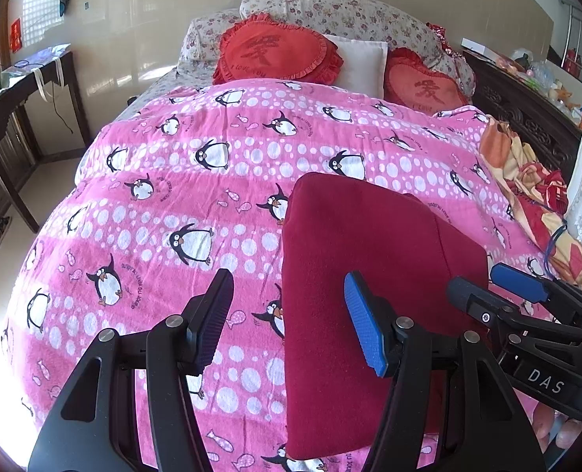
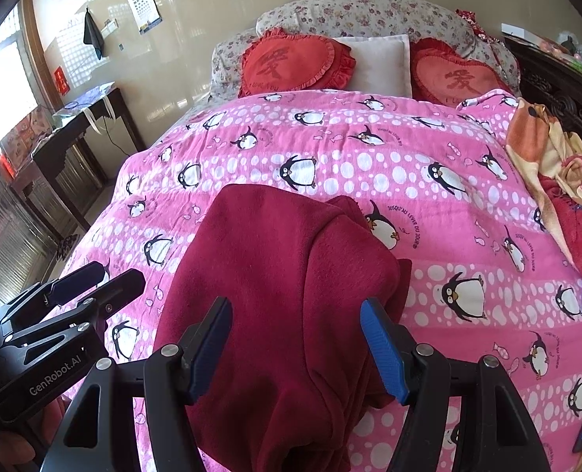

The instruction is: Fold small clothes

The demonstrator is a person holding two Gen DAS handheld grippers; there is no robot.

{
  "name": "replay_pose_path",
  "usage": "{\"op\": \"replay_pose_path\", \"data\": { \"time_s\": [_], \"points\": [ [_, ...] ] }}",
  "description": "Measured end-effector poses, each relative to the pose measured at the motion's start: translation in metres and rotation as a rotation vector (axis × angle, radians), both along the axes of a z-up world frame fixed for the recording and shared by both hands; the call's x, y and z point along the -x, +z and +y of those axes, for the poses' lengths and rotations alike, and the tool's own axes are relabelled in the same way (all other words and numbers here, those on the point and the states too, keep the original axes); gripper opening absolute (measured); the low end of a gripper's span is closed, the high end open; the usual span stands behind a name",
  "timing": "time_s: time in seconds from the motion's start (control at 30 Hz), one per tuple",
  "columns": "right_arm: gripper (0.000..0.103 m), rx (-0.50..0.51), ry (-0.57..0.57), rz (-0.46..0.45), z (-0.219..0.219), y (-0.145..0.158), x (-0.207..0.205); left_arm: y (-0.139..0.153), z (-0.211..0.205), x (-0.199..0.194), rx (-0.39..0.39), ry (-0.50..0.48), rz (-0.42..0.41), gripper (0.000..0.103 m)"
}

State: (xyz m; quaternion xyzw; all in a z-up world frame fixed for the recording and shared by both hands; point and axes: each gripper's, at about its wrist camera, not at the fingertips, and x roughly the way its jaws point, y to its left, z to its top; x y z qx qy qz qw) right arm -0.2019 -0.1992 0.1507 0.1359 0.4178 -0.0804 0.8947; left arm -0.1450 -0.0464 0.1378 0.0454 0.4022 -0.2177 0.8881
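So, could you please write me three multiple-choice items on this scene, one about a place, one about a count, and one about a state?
1. Where does the dark red garment lie?
A. on the pink penguin blanket
B. on the dark wooden side table
C. on the floor

2. How many red heart-shaped cushions lean at the head of the bed?
A. one
B. two
C. four

3. What state is the right claw in?
A. shut on the garment
B. open, above the garment
C. shut on a cushion

Answers:
1. A, since penguin print shows around the garment's edges in both views.
2. B, since one heart cushion sits on each side of the white pillow.
3. B, since its fingers stand apart with nothing between them; the left claw is open too.
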Motion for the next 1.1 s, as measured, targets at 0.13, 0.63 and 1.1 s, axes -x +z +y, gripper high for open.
{"op": "replay_pose_path", "data": {
  "time_s": [0.13, 0.63, 1.1],
  "points": [
    [0.065, -0.001, 0.001, 0.001, -0.0003, -0.0007, -0.0005, -0.0015, 0.0008, -0.0004, 0.000, 0.001, 0.002, 0.059],
    [0.065, -0.011, 0.004, 0.013, 0.0004, -0.0054, -0.0026, -0.0079, 0.0013, -0.0028, -0.009, -0.001, 0.010, 0.059],
    [0.065, -0.009, 0.005, 0.016, 0.0009, -0.0062, -0.0027, -0.0076, 0.0026, -0.0046, -0.011, -0.002, 0.009, 0.059]
  ]
}}
